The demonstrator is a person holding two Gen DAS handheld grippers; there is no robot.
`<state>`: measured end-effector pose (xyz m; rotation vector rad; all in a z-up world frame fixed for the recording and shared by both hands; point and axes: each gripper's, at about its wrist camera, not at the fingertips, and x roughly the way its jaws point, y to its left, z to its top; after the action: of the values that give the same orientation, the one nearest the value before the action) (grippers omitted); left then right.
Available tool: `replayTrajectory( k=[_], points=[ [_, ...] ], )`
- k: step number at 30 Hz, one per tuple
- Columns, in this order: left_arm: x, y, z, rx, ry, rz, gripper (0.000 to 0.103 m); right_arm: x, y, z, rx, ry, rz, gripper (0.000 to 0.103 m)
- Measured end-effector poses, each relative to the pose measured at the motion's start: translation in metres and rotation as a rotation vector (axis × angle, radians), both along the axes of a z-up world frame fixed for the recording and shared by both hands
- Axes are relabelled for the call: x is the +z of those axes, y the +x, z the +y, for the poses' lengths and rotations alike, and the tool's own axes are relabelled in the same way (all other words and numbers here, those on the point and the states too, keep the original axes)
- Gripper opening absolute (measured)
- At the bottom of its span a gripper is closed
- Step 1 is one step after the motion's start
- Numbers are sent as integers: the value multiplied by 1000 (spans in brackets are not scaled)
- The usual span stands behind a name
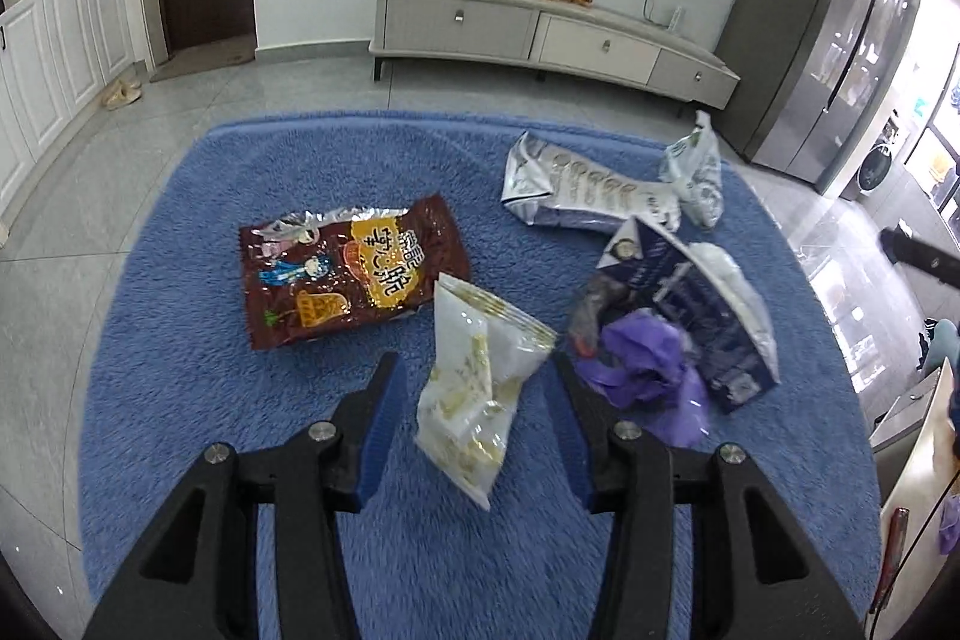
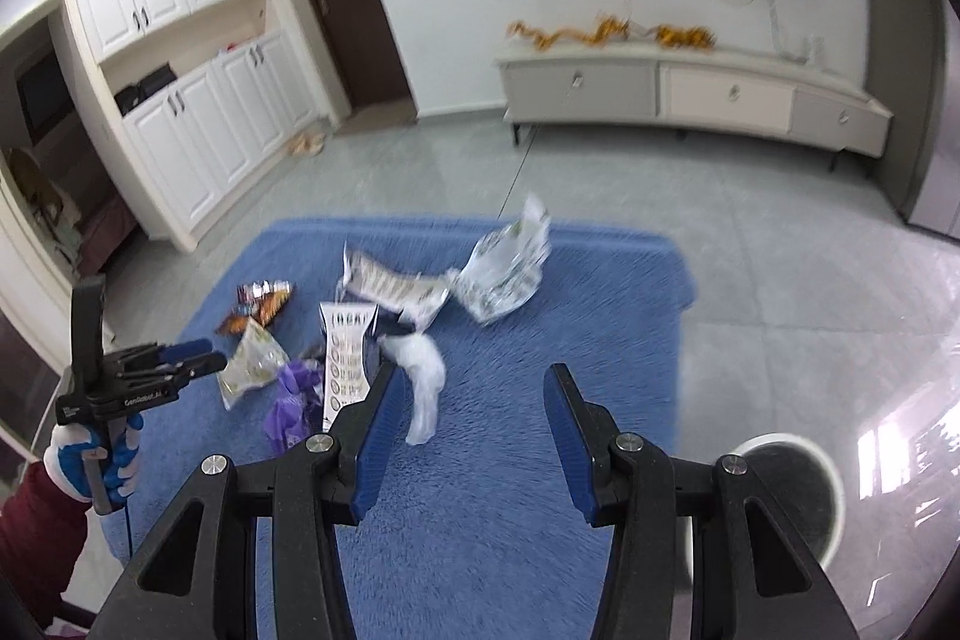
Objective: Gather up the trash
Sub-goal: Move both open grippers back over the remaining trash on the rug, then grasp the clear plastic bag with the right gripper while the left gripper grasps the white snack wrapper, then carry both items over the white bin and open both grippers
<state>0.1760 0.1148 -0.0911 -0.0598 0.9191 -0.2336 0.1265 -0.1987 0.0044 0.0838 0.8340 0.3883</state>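
Observation:
Trash lies scattered on a blue rug (image 1: 198,340). My left gripper (image 1: 475,361) hangs open just above a white-and-green snack packet (image 1: 474,400), its pads clear of it on both sides. A brown snack bag (image 1: 354,274) lies to the left. Purple plastic (image 1: 648,376) and a dark blue carton (image 1: 702,310) lie to the right, with a silver bag (image 1: 576,190) and a crumpled bag (image 1: 696,172) farther back. My right gripper (image 2: 474,370) is open over bare rug (image 2: 510,460), beside a white plastic scrap (image 2: 423,376). A gloved hand (image 2: 90,454) holds the left gripper (image 2: 210,355).
A round white bin (image 2: 786,490) with a dark liner stands on the tiled floor right of the rug. A low TV cabinet (image 1: 540,34) lines the far wall, white cupboards (image 2: 198,142) stand at the left and a steel fridge (image 1: 828,40) at the right.

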Motion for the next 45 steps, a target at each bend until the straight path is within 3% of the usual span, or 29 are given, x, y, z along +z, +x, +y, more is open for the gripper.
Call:
replayTrajectory(
  k=[6, 10, 20, 27, 35, 45],
  points=[
    [-19, 19, -1, -4, -9, 25, 45, -55, 46, 33, 59, 11, 109, 46],
    [-28, 22, 0, -8, -26, 34, 45, -75, 67, 45, 85, 27, 153, 46],
    [-34, 20, -1, -8, -56, 27, 25, -106, 92, 59, 136, 69, 229, 46],
    [-32, 9, 5, 31, -89, 25, 19, -107, 88, 61, 173, 104, 254, 27],
    [-6, -15, 7, 35, -99, -27, 19, -79, 58, 43, 102, 121, 175, 26],
    [41, -49, -18, -5, -123, -115, 19, -28, -13, 21, -43, 191, 38, 26]
  ],
)
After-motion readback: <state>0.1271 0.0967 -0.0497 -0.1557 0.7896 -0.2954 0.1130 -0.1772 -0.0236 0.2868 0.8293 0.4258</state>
